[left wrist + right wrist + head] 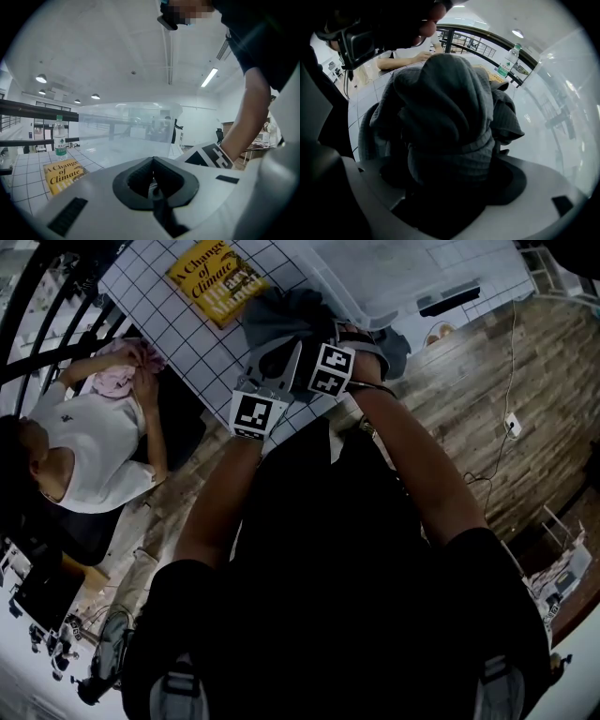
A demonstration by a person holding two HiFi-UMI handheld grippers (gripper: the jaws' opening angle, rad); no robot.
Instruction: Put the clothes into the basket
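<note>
Looking down from the head first: where is the garment?
The grey garment is bunched over the gridded counter, at the near corner of the clear basket. The right tongs reach into it, and the left tongs lie just beside them. A yellow book lies on the counter to the left. A seated person beside the counter handles a pink cloth.
And the left gripper view?
Those tongs are clenched, tip against tip, and empty. Beyond them stand the basket, the book and a bottle, all on the counter.
The right gripper view?
Those tongs are grasping the garment. It bulges up from between them and hides the tips. The basket's wall rises close by on the right. I cannot tell whether the garment touches it.
</note>
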